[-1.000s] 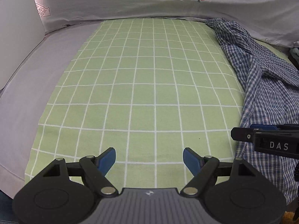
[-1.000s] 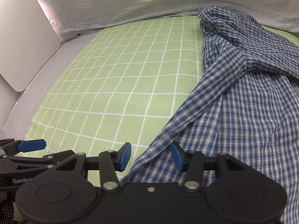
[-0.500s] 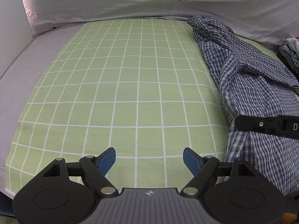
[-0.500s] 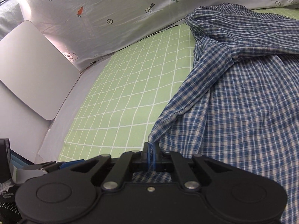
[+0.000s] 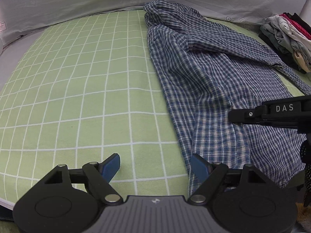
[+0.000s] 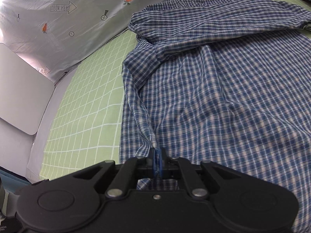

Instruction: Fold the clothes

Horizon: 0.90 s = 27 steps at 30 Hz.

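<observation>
My right gripper [image 6: 156,162] pinches the shirt [image 6: 223,89] hem at lower centre. My left gripper [image 5: 155,165] gapes, shirt edge just right of it.

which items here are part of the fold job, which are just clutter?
In play:
- blue-and-white checked shirt
- right gripper, shut on its hem
- left gripper, open
- green grid-pattern cloth underneath

Lying about:
- stack of folded clothes
- grey carrot-print sheet
- white board
</observation>
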Each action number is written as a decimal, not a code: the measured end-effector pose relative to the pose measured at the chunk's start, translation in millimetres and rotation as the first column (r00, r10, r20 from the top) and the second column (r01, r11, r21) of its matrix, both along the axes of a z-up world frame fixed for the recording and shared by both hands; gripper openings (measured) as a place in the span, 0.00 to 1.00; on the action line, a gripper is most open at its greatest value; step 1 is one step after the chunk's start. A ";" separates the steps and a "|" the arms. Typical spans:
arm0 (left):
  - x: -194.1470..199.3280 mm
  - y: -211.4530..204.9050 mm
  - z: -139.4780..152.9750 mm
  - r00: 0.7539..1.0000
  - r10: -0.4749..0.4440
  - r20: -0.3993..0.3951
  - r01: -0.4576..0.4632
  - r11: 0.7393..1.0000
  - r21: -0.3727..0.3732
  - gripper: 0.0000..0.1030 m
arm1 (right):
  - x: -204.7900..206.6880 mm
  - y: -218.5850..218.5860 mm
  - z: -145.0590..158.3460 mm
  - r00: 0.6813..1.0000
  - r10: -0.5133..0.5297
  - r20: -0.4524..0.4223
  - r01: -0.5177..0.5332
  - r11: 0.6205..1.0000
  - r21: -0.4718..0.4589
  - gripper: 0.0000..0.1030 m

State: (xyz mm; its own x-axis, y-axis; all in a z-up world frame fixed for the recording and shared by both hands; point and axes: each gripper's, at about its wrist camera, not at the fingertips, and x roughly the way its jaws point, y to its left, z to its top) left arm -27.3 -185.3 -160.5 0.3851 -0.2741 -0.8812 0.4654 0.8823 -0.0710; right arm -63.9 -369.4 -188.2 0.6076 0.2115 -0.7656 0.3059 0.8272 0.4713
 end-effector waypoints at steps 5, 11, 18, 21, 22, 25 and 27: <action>-12.9 -9.0 -7.5 0.999 0.022 -0.030 -0.022 1.000 -0.002 0.79 | -13.6 -13.4 -5.8 0.999 0.038 -0.039 -0.037 0.999 0.032 0.37; -28.4 -11.6 -14.0 0.996 0.063 -0.059 -0.064 0.998 -0.018 0.79 | -24.9 -12.7 -19.2 0.990 0.120 -0.077 -0.108 0.984 0.143 0.37; -38.8 -9.3 -14.4 0.988 0.137 -0.074 -0.141 0.989 -0.050 0.79 | -38.1 -16.1 -26.2 0.985 0.160 -0.068 -0.144 0.969 0.200 0.01; -41.4 -4.6 -13.4 0.981 0.175 -0.084 -0.181 0.981 -0.068 0.79 | -46.2 -22.6 -19.8 0.988 0.148 -0.039 -0.138 0.973 0.187 0.00; -42.5 -3.4 -11.9 0.979 0.188 -0.080 -0.194 0.978 -0.074 0.79 | -48.9 -26.6 -14.6 0.990 0.139 -0.023 -0.133 0.977 0.168 0.00; -44.9 -0.1 -7.2 0.972 0.226 -0.061 -0.230 0.969 -0.085 0.79 | -55.1 -39.0 -1.7 0.994 0.108 0.008 -0.108 0.988 0.109 0.00; -43.4 2.1 -5.2 0.967 0.251 -0.046 -0.254 0.964 -0.077 0.79 | -56.7 -45.2 1.6 0.995 0.095 0.001 -0.095 0.993 0.072 0.00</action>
